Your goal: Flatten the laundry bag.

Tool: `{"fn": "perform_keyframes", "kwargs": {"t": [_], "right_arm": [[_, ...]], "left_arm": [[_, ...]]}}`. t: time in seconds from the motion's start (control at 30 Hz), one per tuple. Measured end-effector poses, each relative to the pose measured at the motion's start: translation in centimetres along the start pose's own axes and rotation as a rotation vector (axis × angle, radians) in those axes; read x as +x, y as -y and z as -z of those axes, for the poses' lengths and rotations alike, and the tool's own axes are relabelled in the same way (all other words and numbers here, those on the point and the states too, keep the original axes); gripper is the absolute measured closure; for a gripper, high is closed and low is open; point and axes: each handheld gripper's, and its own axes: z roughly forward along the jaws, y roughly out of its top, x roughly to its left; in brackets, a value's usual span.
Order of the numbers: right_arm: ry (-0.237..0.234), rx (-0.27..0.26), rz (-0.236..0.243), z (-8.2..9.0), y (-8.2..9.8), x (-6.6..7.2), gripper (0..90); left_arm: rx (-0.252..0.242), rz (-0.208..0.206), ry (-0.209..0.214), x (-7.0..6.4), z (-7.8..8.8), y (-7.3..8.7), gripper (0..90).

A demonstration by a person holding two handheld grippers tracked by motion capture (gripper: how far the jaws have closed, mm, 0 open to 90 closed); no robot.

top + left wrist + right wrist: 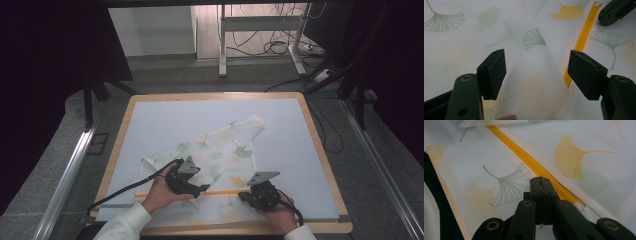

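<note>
Right gripper [540,180] is clamped at the zipper [524,155] end; left gripper [536,72] hangs released. Bite the mesh bag [220,150] beside the zipper, then tension it flat.

1. The left gripper [200,190] sits low over the near half of the white leaf-print cloth [220,145], held by the left hand [162,192]; a white sleeve [125,222] comes in from the cloth's near-left corner.
2. Its jaws stand wide apart above the cloth, nothing between them.
3. The right gripper [242,196] lies at the cloth's near-right part, in the right hand [275,212].
4. Its jaws are pressed together, possibly pinching cloth near the yellow zip; the view cannot settle it.
</note>
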Motion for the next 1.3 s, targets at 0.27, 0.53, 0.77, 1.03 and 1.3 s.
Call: {"fn": "perform_keyframes", "kwargs": {"t": [0.27,0.53,0.77,1.03,1.3], "right_arm": [[-0.004,0.001,0.001,0.0,0.0,0.0,89.3],[0.000,0.003,0.005,0.0,0.0,0.0,89.3],[0.002,0.004,0.007,0.0,0.0,0.1,89.3],[0.001,0.004,0.007,0.0,0.0,0.0,89.2],[0.001,0.004,0.008,0.0,0.0,0.0,89.2]], "left_arm": [[0.041,-0.002,0.011,0.0,-1.1,0.1,30.2],[0.062,-0.011,-0.014,0.3,-1.6,0.5,42.4],[0.050,0.002,-0.026,1.0,-1.4,0.7,62.8],[0.042,0.004,-0.028,1.2,-1.4,0.7,83.9],[0.030,-0.024,-0.032,1.4,-1.2,0.8,89.3]]}}
